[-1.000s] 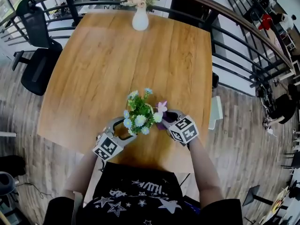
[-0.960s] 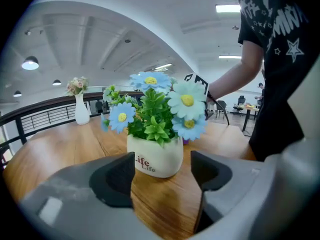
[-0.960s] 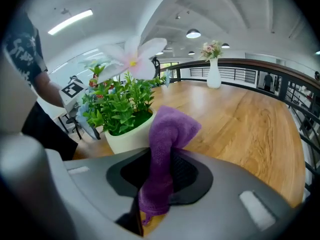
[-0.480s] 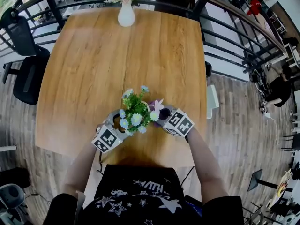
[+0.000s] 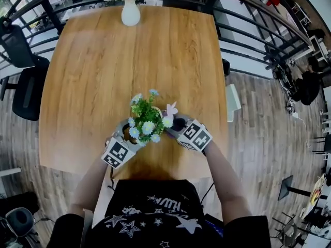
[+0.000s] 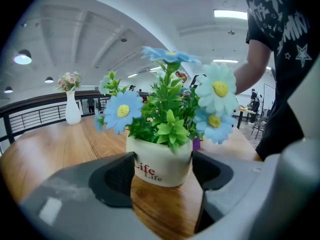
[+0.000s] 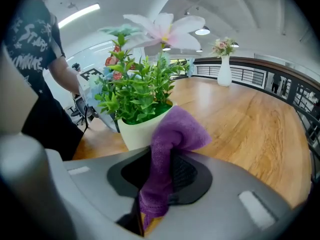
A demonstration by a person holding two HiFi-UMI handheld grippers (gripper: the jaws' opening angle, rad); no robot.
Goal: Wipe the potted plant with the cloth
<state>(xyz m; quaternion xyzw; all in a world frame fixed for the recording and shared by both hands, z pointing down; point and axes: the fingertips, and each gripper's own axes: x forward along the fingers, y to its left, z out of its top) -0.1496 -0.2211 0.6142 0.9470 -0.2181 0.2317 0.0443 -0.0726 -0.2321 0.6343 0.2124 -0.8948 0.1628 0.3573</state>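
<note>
The potted plant (image 5: 146, 123) stands near the front edge of the wooden table (image 5: 155, 50): a white pot (image 6: 159, 165) with green leaves and blue and white flowers. My left gripper (image 5: 132, 136) has a dark pad on each side of the pot and is shut on it (image 6: 162, 173). From the right, my right gripper (image 5: 178, 126) comes close to the pot (image 7: 137, 131). It is shut on a purple cloth (image 7: 172, 134), which bunches up out of the jaws (image 7: 160, 176) beside the pot's rim. A corner of the cloth (image 6: 196, 144) shows behind the pot.
A white vase (image 5: 130, 14) with pale flowers stands at the table's far edge. A curved black railing (image 5: 248, 19) runs behind and to the right. A black office chair (image 5: 26, 87) sits left of the table. The person's torso (image 5: 155, 216) is at the near edge.
The head view has swung, so the table and vase slid left in the picture. Both grippers stay at the pot with the same grips, shifted only slightly.
</note>
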